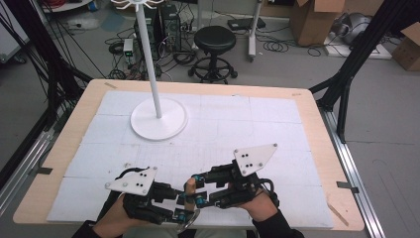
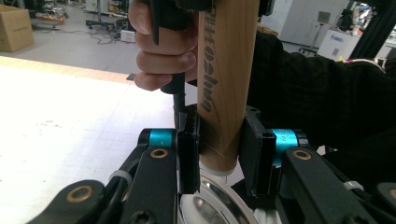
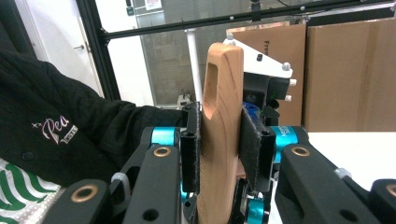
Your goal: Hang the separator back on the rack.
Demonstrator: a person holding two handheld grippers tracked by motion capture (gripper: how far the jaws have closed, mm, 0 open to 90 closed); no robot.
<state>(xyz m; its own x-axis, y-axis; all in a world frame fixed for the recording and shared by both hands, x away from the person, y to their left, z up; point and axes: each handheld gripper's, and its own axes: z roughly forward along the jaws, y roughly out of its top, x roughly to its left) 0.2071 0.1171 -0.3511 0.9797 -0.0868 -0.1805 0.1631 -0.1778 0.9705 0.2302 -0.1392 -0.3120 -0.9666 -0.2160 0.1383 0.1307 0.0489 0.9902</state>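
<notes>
A utensil with a pale wooden handle printed with dark letters stands between the pads of my left gripper, which is shut on it just above a shiny metal bowl. Higher on the same handle, below its slotted end, my right gripper is shut. In the high view both grippers meet near the table's front edge, the left gripper just below the right gripper, with the handle between them. A person's fingers wrap the right gripper's grip.
A white stand with a round base and a tall pole rises at the back left of the white mat. Beyond the wooden table are a black stool, cables and cardboard boxes.
</notes>
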